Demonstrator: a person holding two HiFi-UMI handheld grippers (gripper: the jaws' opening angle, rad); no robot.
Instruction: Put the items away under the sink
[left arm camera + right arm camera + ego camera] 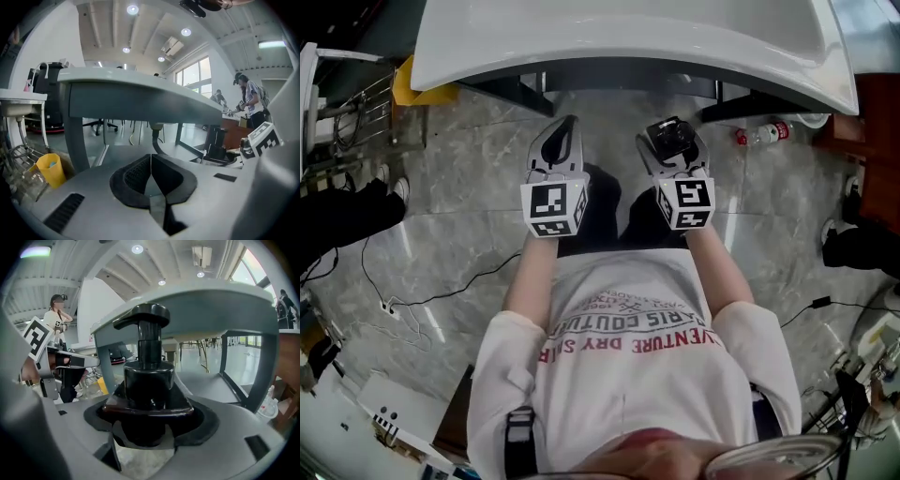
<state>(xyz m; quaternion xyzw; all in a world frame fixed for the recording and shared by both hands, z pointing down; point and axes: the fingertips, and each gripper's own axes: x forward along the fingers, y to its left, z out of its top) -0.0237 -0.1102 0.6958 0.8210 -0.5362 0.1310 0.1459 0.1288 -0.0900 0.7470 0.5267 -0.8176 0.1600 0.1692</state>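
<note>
While the right gripper (148, 430) grips it, black pump bottle (149, 376), perhaps brown-tinted.

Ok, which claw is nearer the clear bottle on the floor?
Right. The right claw, shut on a pump bottle, is just left of the clear bottle; the left claw, shut and empty, is farther left, beyond the right one.

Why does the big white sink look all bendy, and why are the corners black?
Head view: the wide lens curves the white sink top. Left gripper view: black corners ring a round picture; ceiling lights glare. Right gripper view: the black pump bottle looms close and dark.
</note>
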